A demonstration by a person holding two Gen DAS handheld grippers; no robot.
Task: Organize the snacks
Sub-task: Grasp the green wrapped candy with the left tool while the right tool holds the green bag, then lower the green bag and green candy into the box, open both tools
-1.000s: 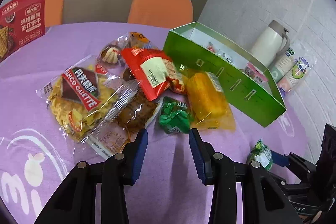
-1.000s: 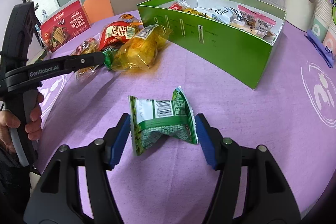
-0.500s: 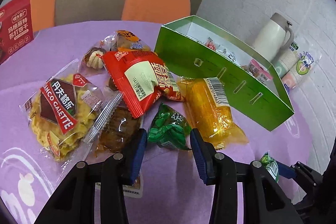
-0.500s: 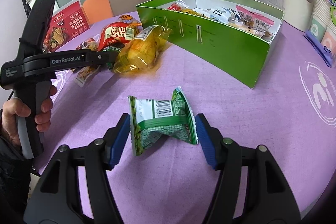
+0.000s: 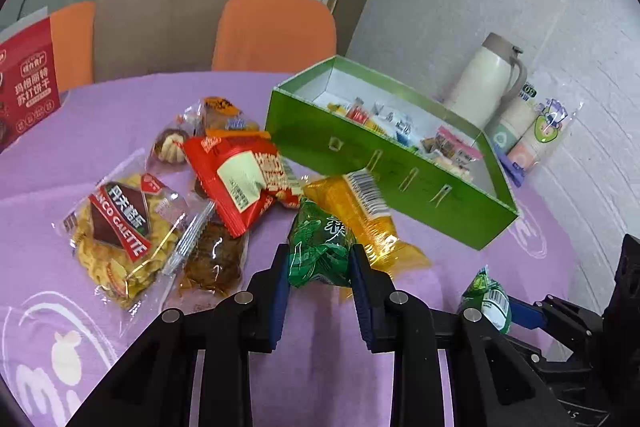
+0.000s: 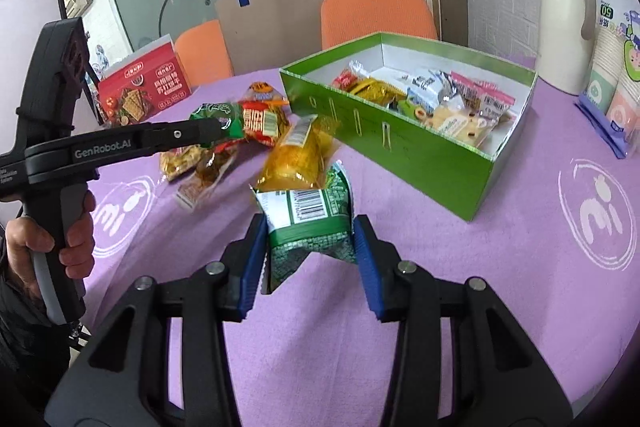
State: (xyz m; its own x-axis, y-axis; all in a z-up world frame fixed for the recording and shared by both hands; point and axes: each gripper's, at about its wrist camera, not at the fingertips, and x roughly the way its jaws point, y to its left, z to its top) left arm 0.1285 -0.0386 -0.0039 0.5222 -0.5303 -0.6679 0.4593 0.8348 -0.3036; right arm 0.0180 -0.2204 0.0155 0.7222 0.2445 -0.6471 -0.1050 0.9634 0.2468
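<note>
My left gripper (image 5: 319, 259) is closing, its blue pads pressing a crinkled green snack packet (image 5: 320, 247) held just above the snack pile. That pile holds a red packet (image 5: 240, 175), a yellow packet (image 5: 360, 203) and a galette packet (image 5: 120, 227). My right gripper (image 6: 309, 243) is also closing, and its pads squeeze a green pea packet (image 6: 308, 223) with a barcode, raised off the purple cloth. The green box (image 6: 400, 147), open-topped and holding several snacks, stands behind both. In the right wrist view the left gripper (image 6: 222, 127) carries its packet at the left.
A cream thermos (image 6: 564, 27) and a sleeve of paper cups (image 6: 616, 83) stand right of the box. A red cracker box (image 6: 144, 91) sits at the table's far left. Orange chairs (image 6: 376, 11) and a paper bag (image 6: 272, 23) lie beyond. A hand (image 6: 60, 239) grips the left tool.
The left gripper moved forward over the green packet, shut on it and lifted it. The right gripper narrowed onto the pea packet and raised it off the cloth.
</note>
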